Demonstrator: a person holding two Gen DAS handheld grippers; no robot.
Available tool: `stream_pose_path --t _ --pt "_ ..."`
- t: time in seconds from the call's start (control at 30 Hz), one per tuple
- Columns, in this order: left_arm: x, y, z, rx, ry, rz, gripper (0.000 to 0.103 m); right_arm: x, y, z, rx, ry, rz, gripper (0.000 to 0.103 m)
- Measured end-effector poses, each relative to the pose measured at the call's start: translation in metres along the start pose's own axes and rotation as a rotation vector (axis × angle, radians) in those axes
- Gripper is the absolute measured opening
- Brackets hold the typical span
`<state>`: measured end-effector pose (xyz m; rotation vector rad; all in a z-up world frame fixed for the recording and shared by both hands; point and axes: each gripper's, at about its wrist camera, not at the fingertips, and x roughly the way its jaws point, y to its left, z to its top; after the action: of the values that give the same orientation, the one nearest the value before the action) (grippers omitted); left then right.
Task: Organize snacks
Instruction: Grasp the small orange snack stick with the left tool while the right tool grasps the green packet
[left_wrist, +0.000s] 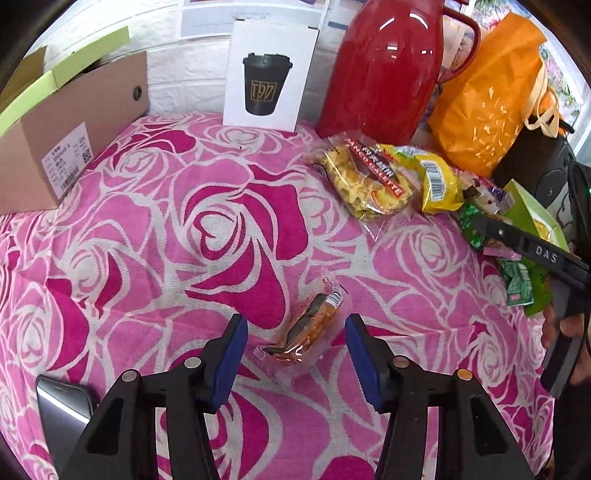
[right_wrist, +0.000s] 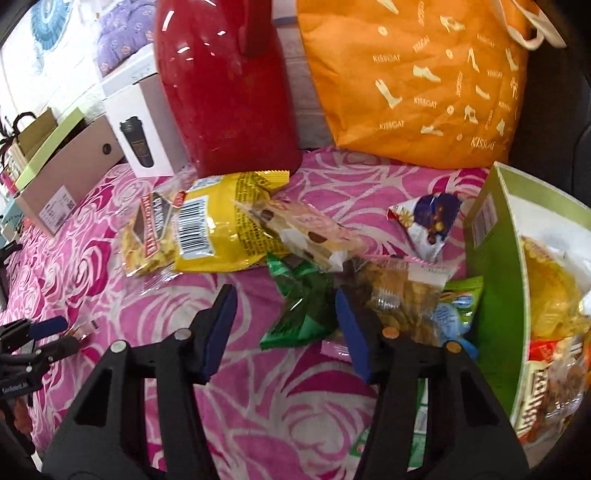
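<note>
The orange snack packet (left_wrist: 306, 325) is straddled by the wide-open left gripper (left_wrist: 295, 354); its slick wrapper could be squeezed out sideways.

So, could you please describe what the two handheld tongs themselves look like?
Both the left tongs and right tongs have matte black angular frames, blue ribbed pads and round metal pivot pins. In the left view, the right tool's black arm carries white "DAS" lettering.
</note>
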<state>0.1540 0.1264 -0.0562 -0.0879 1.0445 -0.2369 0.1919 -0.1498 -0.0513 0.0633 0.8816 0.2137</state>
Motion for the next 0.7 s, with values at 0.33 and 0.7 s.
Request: stream_pose_path --t 0.33,0.7 --pt "0.011 -0.010 -0.001 0.051 0.026 0.000 0.026 0.009 -0.001 -0.004 -0.013 0.008 0.013 0.028" --pt "-0.012 -0.011 -0.003 0.028 -0.024 0.004 0.022 -0.039 0.001 -0.026 0.013 -0.028 0.072 0.028"
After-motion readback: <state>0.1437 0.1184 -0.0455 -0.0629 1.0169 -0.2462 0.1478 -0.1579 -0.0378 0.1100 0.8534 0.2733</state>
